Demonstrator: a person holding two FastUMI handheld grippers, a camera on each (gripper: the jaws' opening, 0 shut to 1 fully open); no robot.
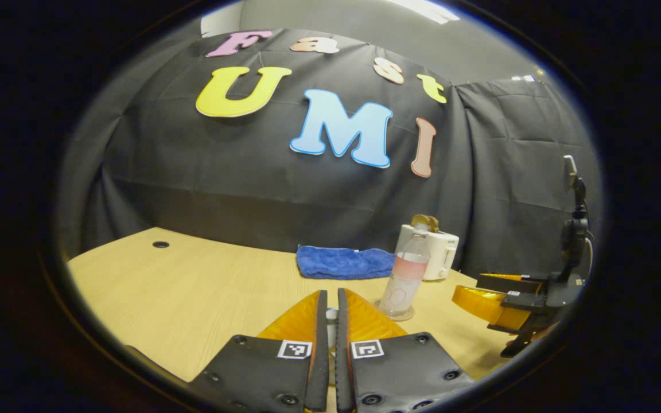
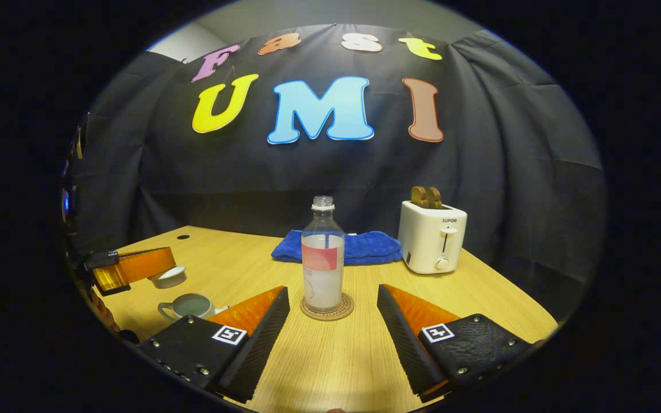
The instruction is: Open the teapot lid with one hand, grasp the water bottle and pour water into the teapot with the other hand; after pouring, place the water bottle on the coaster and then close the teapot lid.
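Now bottle (image 2: 323, 259) beyond parted tongs (image 2: 333, 310).

We're in a recording booth, not a real kitchen: black cloth wall (image 2: 479, 189) hangs creased behind a light wood table (image 2: 342, 355), plain grey room wall (image 1: 330, 23) above it. Past the right gripper's fingers sit staged household props: white toaster (image 2: 432, 244) beyond the right finger, blue towel (image 2: 365, 246) behind the bottle (image 2: 323, 261) on a coaster (image 2: 327, 308), teapot (image 2: 188, 306) beside the left finger. Cable hole (image 1: 160, 244) in the tabletop suggests an office desk.
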